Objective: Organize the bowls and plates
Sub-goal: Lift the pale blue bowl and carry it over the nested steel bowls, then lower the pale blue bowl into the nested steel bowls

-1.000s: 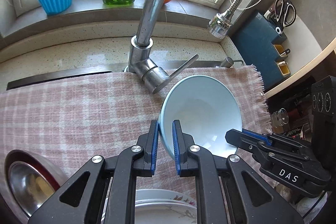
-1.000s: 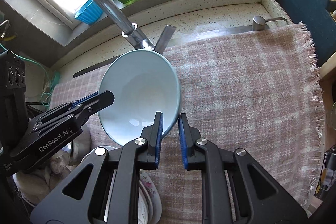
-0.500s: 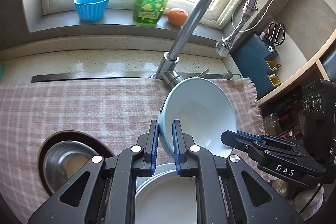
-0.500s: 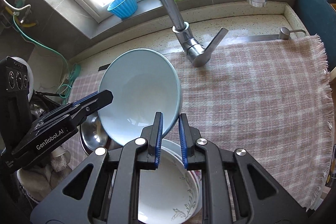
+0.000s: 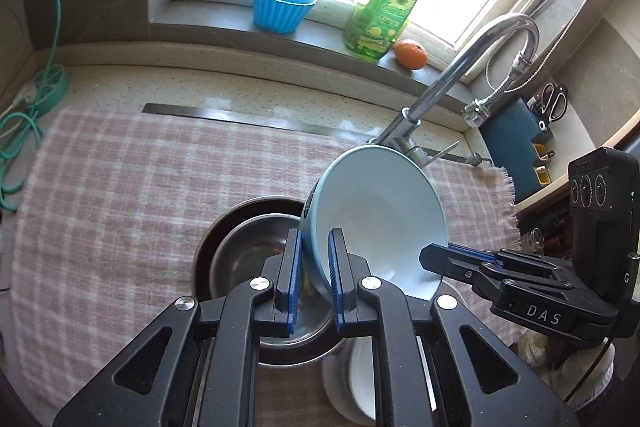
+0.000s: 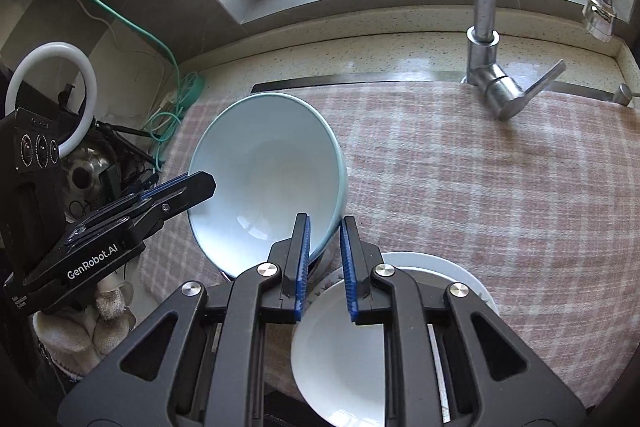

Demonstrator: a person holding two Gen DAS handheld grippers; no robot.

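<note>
Both tongs pinch one pale blue bowl by its rim, held tilted in the air above the plaid cloth (image 6: 480, 187) on the worktop. Left tongs (image 5: 314, 267) clamp the rim's left side, one pad inside the wall, one outside. Right tongs (image 6: 324, 259) clamp the opposite side of the blue bowl (image 6: 268, 179) the same way.

Directly below, in the left view: a steel bowl (image 5: 240, 259) nested in a dark brown bowl (image 5: 224, 223). Just right of that, a stack of white plates (image 6: 436, 267) carrying a white bowl (image 6: 340, 359).

Step in hand, as I judge it: carry the blue bowl to a stack and nest it. The steel bowl looks the likelier target.
- level the bowl before lowering, since it hangs steeply tilted
- centre it over the target so the foot drops inside, not on the rim
- lower both tongs together, otherwise the rim twists between pads
- release only once the bowl rests; ceramic on steel chips or clatters if dropped

Change against the frames from a second ago: the bowl hung in front of the faucet (image 5: 472, 67) then, and the steel bowl sat at the far left edge. The whole carry has swung left and back, so the steel bowl sits under the left tongs. Grip unchanged on both sides.
</note>
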